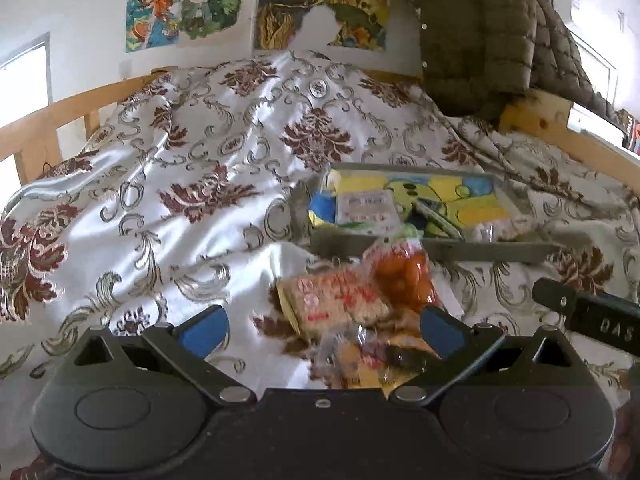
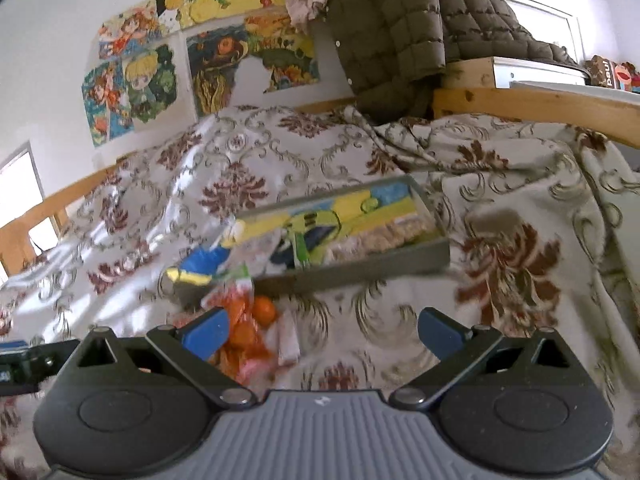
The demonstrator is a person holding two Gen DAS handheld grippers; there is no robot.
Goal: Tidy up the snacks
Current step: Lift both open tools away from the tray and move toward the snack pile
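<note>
While both the left hand-held gripper (image 1: 322, 326) and right hand-held gripper (image 2: 322, 330) hang wide apart and empty, the loose snack packets (image 1: 360, 312) on the bed (image 1: 160, 200) before the tray (image 1: 440, 250) look light, crinkly and slippery, best pinched at a sealed edge.

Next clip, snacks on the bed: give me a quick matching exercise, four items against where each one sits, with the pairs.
Items:
1. Bag of orange snacks
2. Rice cracker packet
3. Grey tray
4. Quilted olive jacket

Places:
A. Hanging over the wooden bed frame
B. On the bedspread, behind the loose snacks, with packets inside
C. Lying just in front of the tray's near wall
D. On the bedspread, left of the orange bag

Pairs: 1-C, 2-D, 3-B, 4-A
</note>
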